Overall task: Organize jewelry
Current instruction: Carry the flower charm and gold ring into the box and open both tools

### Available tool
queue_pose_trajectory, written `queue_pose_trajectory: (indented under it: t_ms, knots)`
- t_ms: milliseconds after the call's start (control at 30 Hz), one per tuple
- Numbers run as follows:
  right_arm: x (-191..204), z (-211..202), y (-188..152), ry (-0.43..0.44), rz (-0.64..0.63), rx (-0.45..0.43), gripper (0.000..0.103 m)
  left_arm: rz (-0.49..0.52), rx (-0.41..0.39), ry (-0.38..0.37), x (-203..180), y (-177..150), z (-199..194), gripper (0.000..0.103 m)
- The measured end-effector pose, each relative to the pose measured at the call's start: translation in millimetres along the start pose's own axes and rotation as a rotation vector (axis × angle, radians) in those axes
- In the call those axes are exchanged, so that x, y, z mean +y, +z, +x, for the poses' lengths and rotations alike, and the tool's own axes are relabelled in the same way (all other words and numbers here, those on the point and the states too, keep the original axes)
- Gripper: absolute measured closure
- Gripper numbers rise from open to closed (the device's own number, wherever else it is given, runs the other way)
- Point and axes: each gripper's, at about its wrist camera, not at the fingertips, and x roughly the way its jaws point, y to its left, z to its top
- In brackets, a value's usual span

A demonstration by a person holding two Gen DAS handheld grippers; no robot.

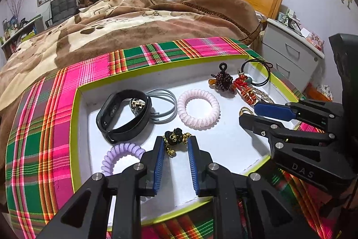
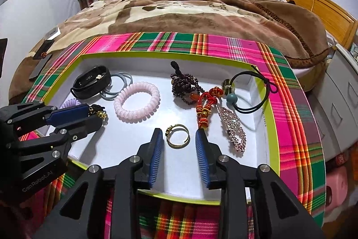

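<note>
A white box tray with a yellow-green rim (image 1: 76, 127) holds the jewelry. My left gripper (image 1: 175, 140) stands open low over its near side, and a black rose ornament with gold chain (image 1: 175, 137) lies on the floor between the fingertips. In the right wrist view, my right gripper (image 2: 179, 133) is open around a gold ring (image 2: 177, 136) that lies flat, with a gap on each side. A pink spiral hair tie (image 2: 137, 104) lies between the two grippers. A purple spiral tie (image 1: 120, 153) sits just left of the left gripper.
A black fitness band (image 1: 123, 118) and grey ties (image 1: 165, 104) lie at the tray's left. At the right lie dark beads (image 2: 185, 86), a red knot charm (image 2: 207, 104), a rhinestone clip (image 2: 232, 124) and a black elastic (image 2: 252, 91). A plaid cloth (image 1: 44, 104) lies beneath, the bed behind.
</note>
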Motion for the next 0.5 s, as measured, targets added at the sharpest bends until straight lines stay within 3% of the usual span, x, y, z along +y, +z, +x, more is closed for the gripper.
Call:
queue_pose_trajectory:
  t_ms: [500]
  knots:
    - [1.1,-35.3,-7.9,0.015,0.020,-0.054,0.070,-0.009,-0.056,-0.010,-1.5,-5.6,-31.2,0.077]
